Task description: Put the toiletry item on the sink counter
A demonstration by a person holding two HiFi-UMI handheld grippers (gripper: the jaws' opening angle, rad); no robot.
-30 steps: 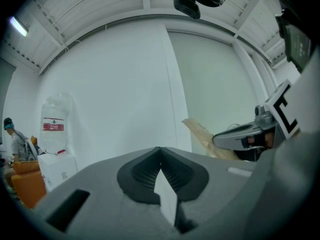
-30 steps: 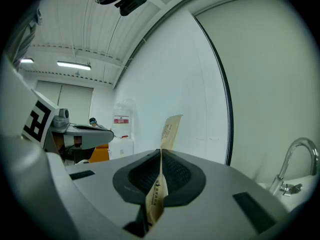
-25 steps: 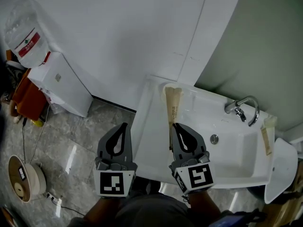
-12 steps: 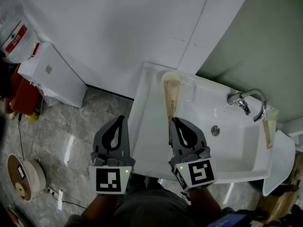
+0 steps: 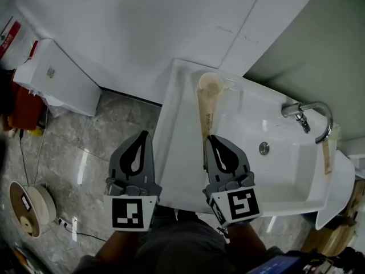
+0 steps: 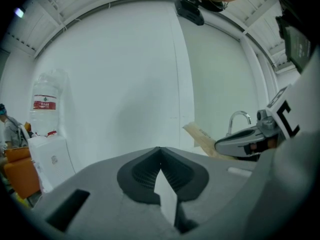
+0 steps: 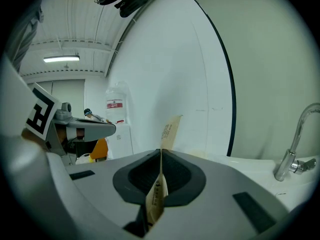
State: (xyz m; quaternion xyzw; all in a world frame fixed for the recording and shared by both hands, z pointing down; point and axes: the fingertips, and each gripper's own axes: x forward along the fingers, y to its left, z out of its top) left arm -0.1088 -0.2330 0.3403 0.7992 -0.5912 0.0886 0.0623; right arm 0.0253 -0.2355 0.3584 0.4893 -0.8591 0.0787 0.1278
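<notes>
Print on the long tan paper-wrapped packet is too small to be read, and its near end is hidden between the pads of the right gripper. Whether its far end touches anything cannot be told. A clear water bottle with a red label is cut off by the top left corner of the head view, and the right edge of the white ceramic sink counter is partly covered by a white curved object. The counter is set against white wall panels and a pale green wall, with a curved chrome tap at its back and a second tan packet lying beside the tap. A white dispenser cabinet and a round cream device are seen on the grey marble floor. The packet is clamped edge-on in the right gripper and is pointed away over the sink's left rear corner. The left gripper is held over the floor, left of the counter, with its jaws pressed together on nothing.
</notes>
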